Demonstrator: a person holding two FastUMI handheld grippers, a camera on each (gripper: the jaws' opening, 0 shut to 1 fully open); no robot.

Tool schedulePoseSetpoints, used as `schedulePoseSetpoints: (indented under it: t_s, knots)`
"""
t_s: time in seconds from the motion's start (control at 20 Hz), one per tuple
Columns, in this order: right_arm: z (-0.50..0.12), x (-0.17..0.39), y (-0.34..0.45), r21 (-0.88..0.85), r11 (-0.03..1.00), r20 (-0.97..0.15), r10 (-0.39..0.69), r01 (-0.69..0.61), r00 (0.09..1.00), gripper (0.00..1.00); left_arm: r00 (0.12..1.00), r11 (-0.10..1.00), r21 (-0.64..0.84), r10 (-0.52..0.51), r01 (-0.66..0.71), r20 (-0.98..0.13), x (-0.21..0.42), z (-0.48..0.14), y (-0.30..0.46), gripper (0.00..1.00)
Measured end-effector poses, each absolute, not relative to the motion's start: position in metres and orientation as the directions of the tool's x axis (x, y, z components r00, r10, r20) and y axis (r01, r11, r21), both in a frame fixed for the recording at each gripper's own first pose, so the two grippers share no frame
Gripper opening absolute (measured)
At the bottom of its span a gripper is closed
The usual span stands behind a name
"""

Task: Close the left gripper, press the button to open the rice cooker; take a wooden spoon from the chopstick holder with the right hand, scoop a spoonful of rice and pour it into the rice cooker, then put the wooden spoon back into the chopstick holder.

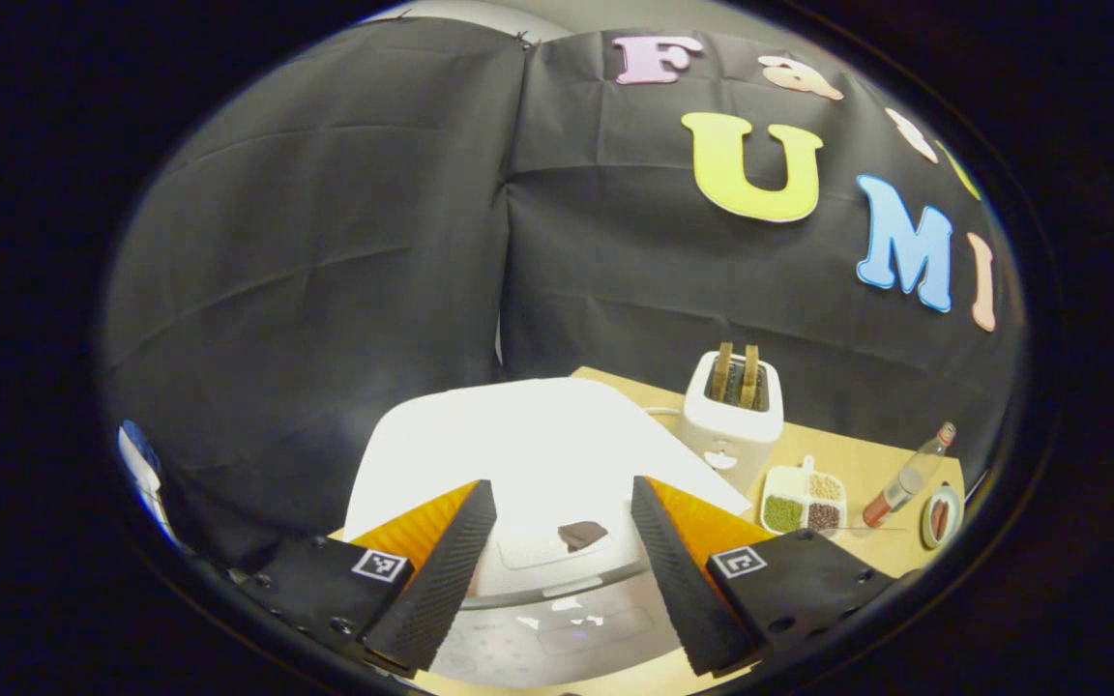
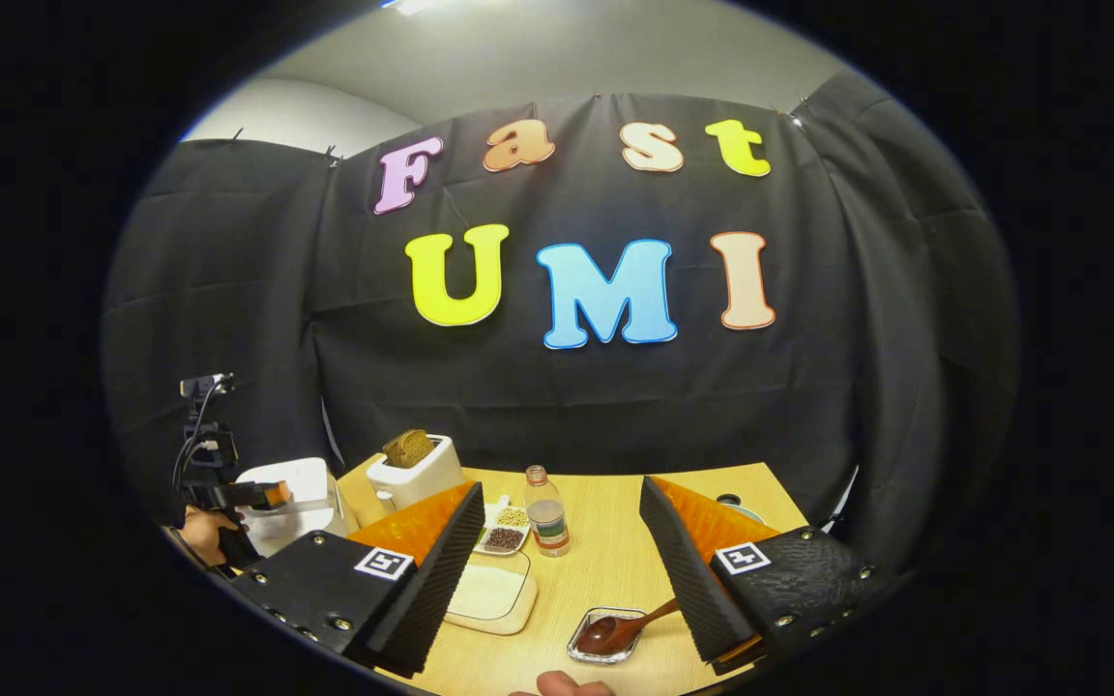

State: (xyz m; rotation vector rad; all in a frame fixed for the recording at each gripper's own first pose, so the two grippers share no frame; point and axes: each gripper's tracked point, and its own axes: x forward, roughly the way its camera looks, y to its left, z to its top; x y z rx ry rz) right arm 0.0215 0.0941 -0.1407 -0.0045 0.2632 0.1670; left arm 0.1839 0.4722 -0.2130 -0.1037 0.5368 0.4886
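Observation:
My left gripper (image 1: pixel 562 488) is open and hovers just above the front of the white rice cooker (image 1: pixel 538 435), whose lid is down. The brown button (image 1: pixel 582 534) lies between the fingers, untouched. In the right gripper view the cooker (image 2: pixel 291 493) stands at the far left, with a hand (image 2: pixel 197 530) holding the left gripper (image 2: pixel 262 495) over it. My right gripper (image 2: pixel 559 493) is open and holds nothing. Below it, the wooden spoon (image 2: pixel 620 630) rests in a small clear holder (image 2: pixel 605 646), its handle pointing at my right finger. A white dish of rice (image 2: pixel 491 592) sits beside my left finger.
A white toaster (image 2: pixel 414 469) with bread in it stands behind the cooker. A divided dish of beans (image 2: pixel 504 530) and a small bottle (image 2: pixel 547 522) sit mid-table. In the left gripper view, a small dish (image 1: pixel 941 515) lies past the bottle (image 1: pixel 905 478). A fingertip (image 2: pixel 562 684) shows at the table's near edge.

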Motion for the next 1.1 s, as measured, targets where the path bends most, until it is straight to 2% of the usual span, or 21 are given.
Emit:
schedulePoseSetpoints:
  t_s: [0.05,0.2,0.65,0.75,1.1]
  knots:
    - [-0.142,0.020,0.093,0.019,0.986,-0.261,0.163,-0.164,0.951,0.98,0.744,0.880,0.040,0.423,-0.473,-0.518,0.182,-0.216,0.474,1.00]
    - [-0.140,0.016,0.090,0.023,0.986,-0.249,0.164,-0.163,0.955,0.98,0.730,0.883,0.090,0.435,-0.461,-0.527,0.183,-0.221,0.473,0.97]
    - [-0.144,-0.002,0.069,0.042,0.989,-0.250,0.145,-0.139,0.957,0.98,0.715,0.896,0.091,0.404,-0.434,-0.570,0.176,-0.221,0.468,0.97]
    - [-0.133,-0.004,0.058,0.052,0.991,-0.225,0.131,-0.122,0.966,0.98,0.740,0.903,0.124,0.410,-0.411,-0.534,0.180,-0.205,0.462,0.97]
    - [-0.106,0.003,0.029,0.033,0.998,-0.176,0.061,-0.056,0.982,0.98,0.925,0.972,0.046,0.234,-0.231,-0.300,0.172,-0.063,0.337,0.98]
